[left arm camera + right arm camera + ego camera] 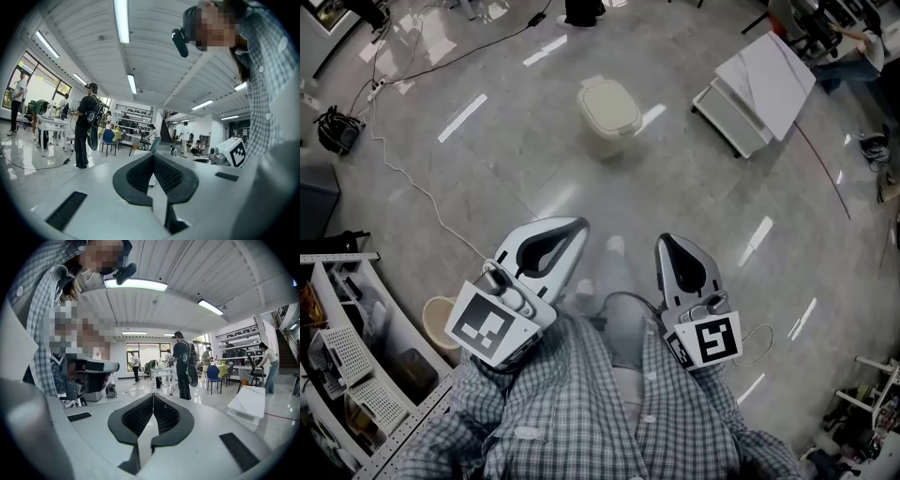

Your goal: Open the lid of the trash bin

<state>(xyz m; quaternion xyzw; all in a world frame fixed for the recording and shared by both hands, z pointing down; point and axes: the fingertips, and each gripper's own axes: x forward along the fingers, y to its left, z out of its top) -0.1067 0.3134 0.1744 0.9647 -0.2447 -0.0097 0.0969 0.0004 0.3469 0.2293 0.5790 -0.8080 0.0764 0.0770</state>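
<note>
1. The trash bin (609,120) stands on the grey floor (516,169) ahead of the person, well apart from both grippers. Its pale lid (609,100) lies down flat on it.
2. The left gripper (579,227) is held in front of the person's checked shirt (581,412), pointing forward. In the left gripper view its dark ribbed fingers (166,176) meet at the tips, with nothing between them.
3. The right gripper (664,244) is held beside the left at about the same height. Its fingers (136,417) are likewise pressed together at the tips and hold nothing.
4. A white folded panel (764,84) lies on the floor to the right of the bin, apart from it.
5. A thin cable (405,180) runs across the floor on the left, and a shelf unit (356,375) stands at the person's lower left.
6. In both gripper views a person in black with a backpack (182,364) stands further off in the room.
</note>
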